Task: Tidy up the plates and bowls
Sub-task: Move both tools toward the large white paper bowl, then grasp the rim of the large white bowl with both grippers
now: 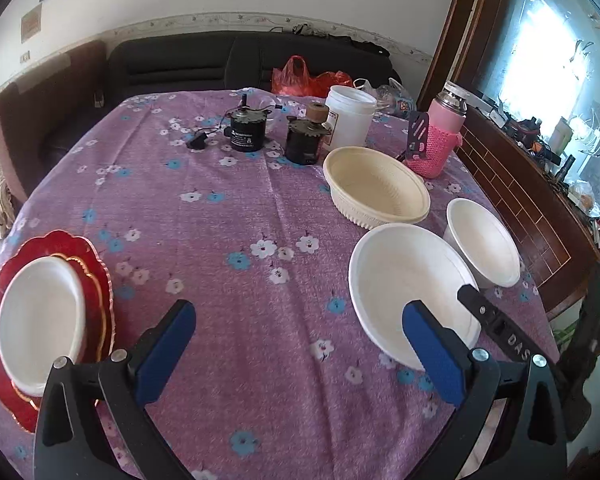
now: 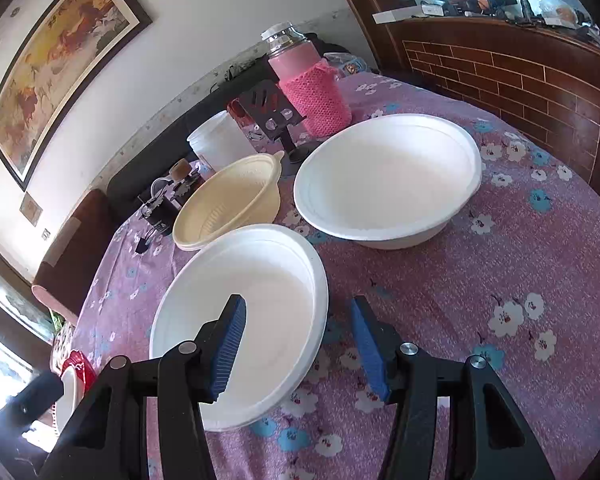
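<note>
A large white bowl [image 1: 404,280] [image 2: 260,304] sits on the purple flowered tablecloth. My right gripper [image 2: 296,316] is open with its jaws either side of this bowl's near rim; its finger also shows in the left wrist view [image 1: 496,324]. A second white bowl [image 2: 388,180] [image 1: 484,240] stands beyond it. A cream ribbed bowl [image 1: 376,188] [image 2: 228,200] stands further back. My left gripper [image 1: 300,324] is open and empty over bare cloth. At the left a white dish [image 1: 40,316] rests on stacked red plates [image 1: 96,276].
A pink knit-covered flask [image 1: 440,140] [image 2: 312,88], a white plastic jar [image 1: 348,116], two black motors [image 1: 244,128] and a black bracket [image 2: 268,108] stand at the back of the table [image 1: 220,260]. A dark sofa lies behind. A brick-patterned counter [image 2: 520,80] runs along the right.
</note>
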`<state>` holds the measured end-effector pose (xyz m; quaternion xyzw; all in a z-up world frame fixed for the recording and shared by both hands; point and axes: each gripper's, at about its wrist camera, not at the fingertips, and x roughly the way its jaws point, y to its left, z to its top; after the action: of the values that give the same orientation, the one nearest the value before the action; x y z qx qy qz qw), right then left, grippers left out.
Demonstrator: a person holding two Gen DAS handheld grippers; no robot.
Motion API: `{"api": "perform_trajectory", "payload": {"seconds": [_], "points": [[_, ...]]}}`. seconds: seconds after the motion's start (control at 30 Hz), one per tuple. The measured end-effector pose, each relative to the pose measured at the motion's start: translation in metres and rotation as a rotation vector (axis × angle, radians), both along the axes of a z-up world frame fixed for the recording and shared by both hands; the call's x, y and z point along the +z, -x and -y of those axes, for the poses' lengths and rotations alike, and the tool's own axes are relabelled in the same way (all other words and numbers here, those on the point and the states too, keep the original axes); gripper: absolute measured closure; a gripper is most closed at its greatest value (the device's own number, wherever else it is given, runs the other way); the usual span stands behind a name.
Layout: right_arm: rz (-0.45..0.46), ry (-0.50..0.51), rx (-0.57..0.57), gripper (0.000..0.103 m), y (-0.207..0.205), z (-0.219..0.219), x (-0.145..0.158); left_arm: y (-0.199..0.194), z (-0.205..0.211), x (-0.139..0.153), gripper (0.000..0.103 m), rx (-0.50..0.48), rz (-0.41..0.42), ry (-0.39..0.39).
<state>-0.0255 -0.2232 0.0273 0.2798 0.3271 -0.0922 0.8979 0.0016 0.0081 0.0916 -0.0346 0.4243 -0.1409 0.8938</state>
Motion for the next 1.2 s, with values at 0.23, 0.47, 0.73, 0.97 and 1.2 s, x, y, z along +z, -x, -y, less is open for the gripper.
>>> {"api": "perform_trajectory", "payload": {"seconds": [0.23,0.47,0.73,0.97,1.2], "points": [[-0.024,-0.043,-0.001,0.06,-0.005,0.012,-0.016,-0.048,0.028,-0.033,0.02,-0.027,-0.086,0.014],[-0.05,-0.045,0.037,0.063,-0.011,0.006,-0.021,-0.061,0.058,-0.052,0.023,-0.074,-0.124,-0.004],[-0.081,-0.039,0.061,0.067,-0.018,0.002,-0.027,-0.064,0.072,-0.074,0.055,-0.092,-0.158,-0.059],[-0.076,-0.004,0.08,0.088,-0.019,-0.006,-0.026,-0.048,0.084,-0.064,0.09,-0.141,-0.098,-0.104],[-0.035,0.006,0.1,0.089,-0.015,-0.011,-0.021,-0.024,0.071,-0.046,0.09,-0.108,-0.015,-0.134]]}}
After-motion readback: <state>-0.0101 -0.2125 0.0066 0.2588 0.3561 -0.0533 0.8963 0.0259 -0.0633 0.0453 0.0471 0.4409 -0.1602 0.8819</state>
